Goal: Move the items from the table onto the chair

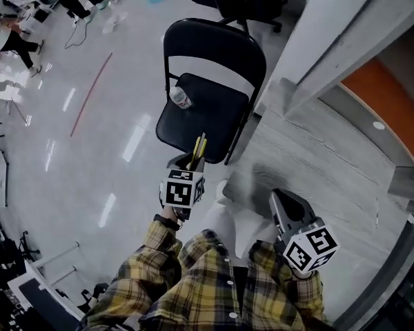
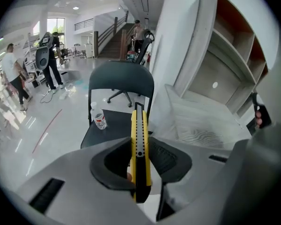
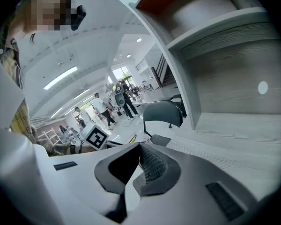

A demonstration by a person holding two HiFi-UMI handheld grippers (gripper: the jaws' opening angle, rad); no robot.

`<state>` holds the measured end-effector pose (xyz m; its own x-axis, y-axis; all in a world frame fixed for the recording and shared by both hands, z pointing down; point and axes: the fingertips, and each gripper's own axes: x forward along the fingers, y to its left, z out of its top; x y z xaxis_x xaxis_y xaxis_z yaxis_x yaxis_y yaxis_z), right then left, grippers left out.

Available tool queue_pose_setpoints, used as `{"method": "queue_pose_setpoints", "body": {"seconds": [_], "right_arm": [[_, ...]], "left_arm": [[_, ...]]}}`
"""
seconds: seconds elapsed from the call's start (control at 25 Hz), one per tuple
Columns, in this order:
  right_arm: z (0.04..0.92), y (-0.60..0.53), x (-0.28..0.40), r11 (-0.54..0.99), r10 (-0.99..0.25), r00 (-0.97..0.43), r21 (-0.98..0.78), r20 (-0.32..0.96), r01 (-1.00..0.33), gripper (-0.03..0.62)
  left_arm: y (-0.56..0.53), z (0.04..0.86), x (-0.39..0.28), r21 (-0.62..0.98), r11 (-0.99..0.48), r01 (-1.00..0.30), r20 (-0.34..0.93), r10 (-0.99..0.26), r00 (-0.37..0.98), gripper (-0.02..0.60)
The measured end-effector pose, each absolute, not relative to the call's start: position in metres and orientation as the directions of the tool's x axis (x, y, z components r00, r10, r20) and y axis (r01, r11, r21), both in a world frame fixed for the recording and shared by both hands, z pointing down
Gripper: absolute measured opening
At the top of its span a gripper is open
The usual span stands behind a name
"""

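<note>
Chair (image 1: 207, 123) on glossy floor (image 1: 90, 171), bottle (image 1: 181, 97) on seat | left jaws clamp knife (image 2: 140, 144) | right jaws closed, empty

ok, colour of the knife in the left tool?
The knife is yellow and black; clearest in the left gripper view.
</note>
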<state>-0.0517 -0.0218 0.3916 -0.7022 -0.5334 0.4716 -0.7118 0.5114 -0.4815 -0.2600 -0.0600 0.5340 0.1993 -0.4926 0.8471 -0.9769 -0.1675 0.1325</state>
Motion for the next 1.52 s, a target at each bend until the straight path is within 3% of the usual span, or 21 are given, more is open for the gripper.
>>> {"method": "queue_pose_setpoints", "body": {"seconds": [0.4,0.8,1.12,1.52], "right_arm": [[0.439,-0.035,-0.105,0.402,-0.52,-0.678,-0.551,0.52,-0.731,0.018],[0.501,-0.036,-0.113,0.305,-0.526,-0.629,-0.564,0.572,-0.768,0.018],[0.522,-0.035,-0.107,0.255,-0.54,-0.612,-0.581,0.578,-0.773,0.018],[0.515,-0.035,-0.108,0.256,-0.562,-0.614,-0.59,0.554,-0.766,0.018]], "left_arm": [[-0.117,0.699,-0.28,0.117,-0.229,-0.966,0.909,-0.368,0.198,0.117],[-0.138,0.838,-0.309,0.107,-0.159,-0.982,0.951,-0.273,0.148,0.118],[-0.136,0.872,-0.312,0.11,-0.136,-0.985,0.96,-0.243,0.141,0.118],[-0.137,0.857,-0.309,0.093,-0.16,-0.983,0.957,-0.26,0.133,0.124]]}}
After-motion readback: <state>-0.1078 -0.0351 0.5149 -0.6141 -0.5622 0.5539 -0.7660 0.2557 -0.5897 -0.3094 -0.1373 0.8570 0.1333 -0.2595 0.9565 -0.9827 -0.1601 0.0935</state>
